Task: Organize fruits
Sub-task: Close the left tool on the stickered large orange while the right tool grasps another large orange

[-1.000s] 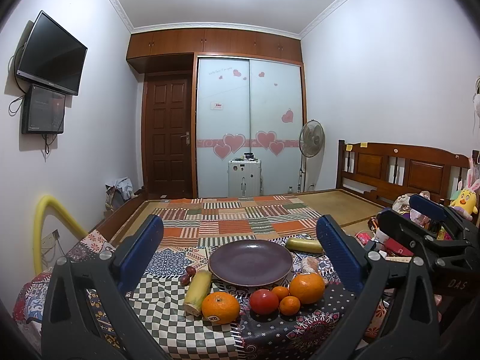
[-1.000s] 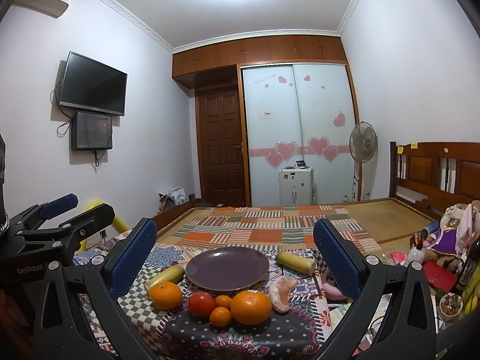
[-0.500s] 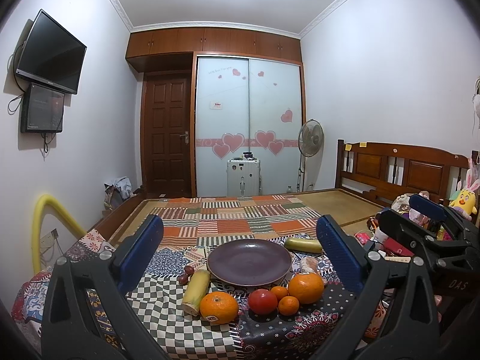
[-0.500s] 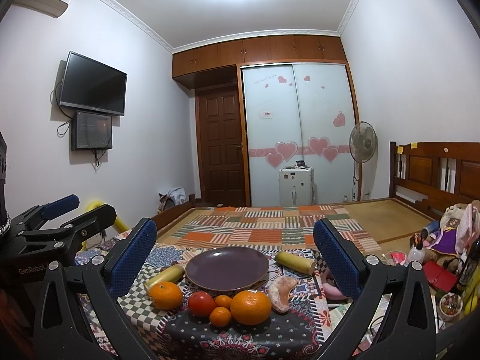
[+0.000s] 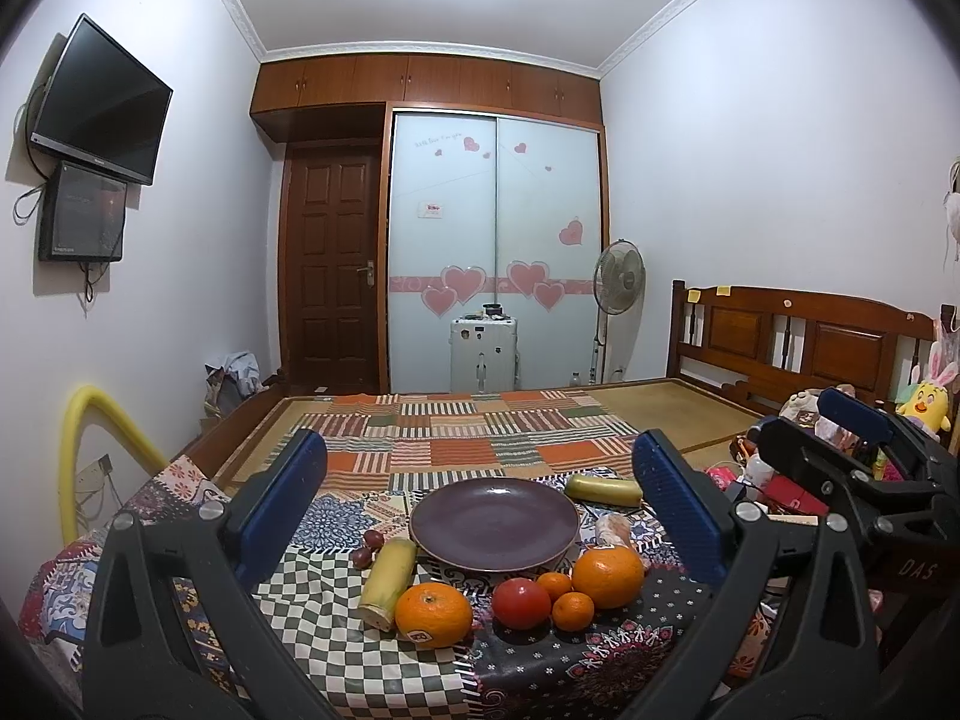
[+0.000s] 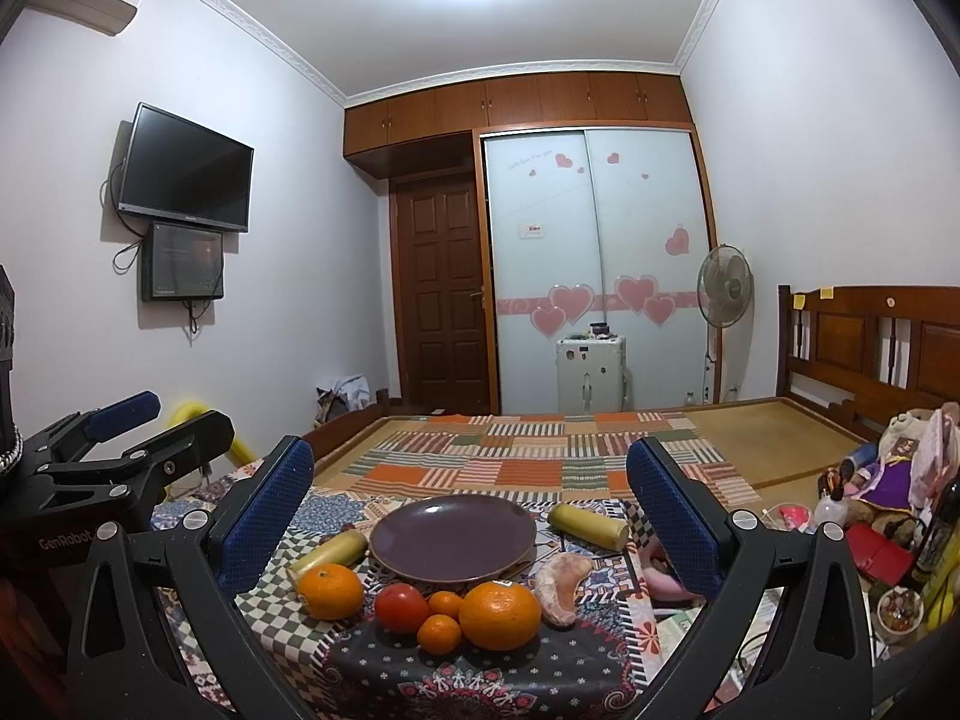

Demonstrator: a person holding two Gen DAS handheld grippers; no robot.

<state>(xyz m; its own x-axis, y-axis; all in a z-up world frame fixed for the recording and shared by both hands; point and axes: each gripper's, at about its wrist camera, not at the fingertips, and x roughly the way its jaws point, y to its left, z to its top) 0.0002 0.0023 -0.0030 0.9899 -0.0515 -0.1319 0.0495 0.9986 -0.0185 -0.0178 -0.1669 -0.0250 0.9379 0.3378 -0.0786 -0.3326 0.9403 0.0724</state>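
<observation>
Here, I am holding my left gripper (image 5: 480,516) and right gripper (image 6: 468,516) spread wide, gripping nothing; the fruits (image 5: 522,597) are lying ahead, just nearer than the plate (image 5: 494,525), right gripper seemingly closer.

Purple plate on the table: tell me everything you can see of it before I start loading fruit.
The purple plate is round, shallow and dark purple with a smooth, slightly glossy, ceramic-looking surface and a low raised rim. It lies flat and upright on the patterned tablecloth, with nothing on it. Fruit sits around its near edge: a tomato, two small tangerines and two large oranges. None is clearly seen touching it. Both grippers are open and well short of it.
</observation>
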